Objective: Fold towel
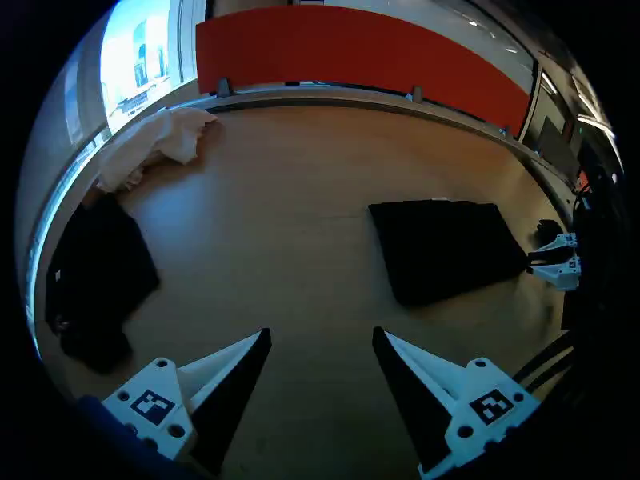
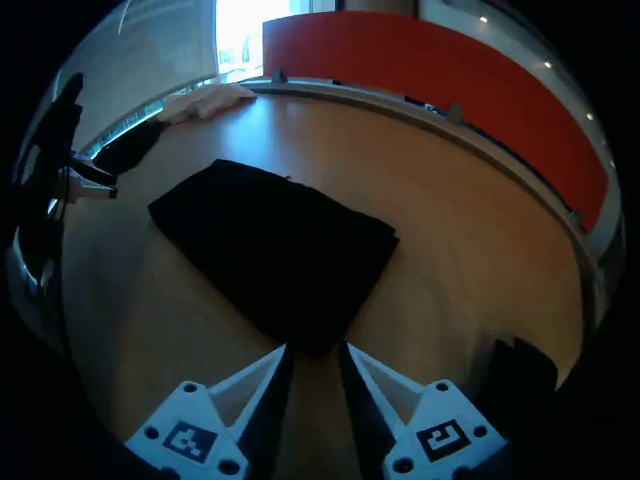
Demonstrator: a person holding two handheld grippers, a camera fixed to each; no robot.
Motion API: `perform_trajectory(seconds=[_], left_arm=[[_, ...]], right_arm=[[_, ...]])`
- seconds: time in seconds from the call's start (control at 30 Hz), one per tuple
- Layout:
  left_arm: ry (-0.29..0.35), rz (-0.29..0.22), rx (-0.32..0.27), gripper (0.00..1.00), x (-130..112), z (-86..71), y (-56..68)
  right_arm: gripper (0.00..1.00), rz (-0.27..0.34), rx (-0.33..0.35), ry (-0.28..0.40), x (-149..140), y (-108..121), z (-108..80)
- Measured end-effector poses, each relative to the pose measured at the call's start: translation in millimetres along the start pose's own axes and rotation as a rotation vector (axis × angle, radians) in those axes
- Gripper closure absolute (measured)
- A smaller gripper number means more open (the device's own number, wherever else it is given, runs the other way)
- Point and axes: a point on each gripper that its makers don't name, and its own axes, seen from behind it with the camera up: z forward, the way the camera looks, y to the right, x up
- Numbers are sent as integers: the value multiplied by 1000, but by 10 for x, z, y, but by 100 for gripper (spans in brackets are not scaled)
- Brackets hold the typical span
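My wooden worktop [image 1: 304,200] runs out to a red panel [image 1: 360,48] at 12 o'clock. The black towel [image 2: 272,248] lies folded flat at 3 o'clock in the left gripper view. A dark cloth heap [image 1: 100,272] sits at 9, a white cloth [image 1: 156,144] at 10. My left gripper [image 1: 320,332] hangs over bare wood, jaws wide apart. My right gripper [image 2: 314,346] has its jaws narrowly parted at the towel's near corner.

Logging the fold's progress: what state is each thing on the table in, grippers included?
Black towel: lying flat, a neat rectangle.
White cloth: crumpled in a heap.
Dark cloth: loose, unfolded pile.
Left gripper: open, holding nothing.
Right gripper: open, tips at the black towel's near corner.
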Motion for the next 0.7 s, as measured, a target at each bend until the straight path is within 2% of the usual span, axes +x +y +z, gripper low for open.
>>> perform_trajectory(seconds=[0.37,0.7], left_arm=[[1,-6,7,6,-12,-49,-69],[4,-9,9,6,-28,-94,-96]], right_arm=[[90,5,10,-9,-13,-28,24],[94,-8,0,3,70,-21,3]])
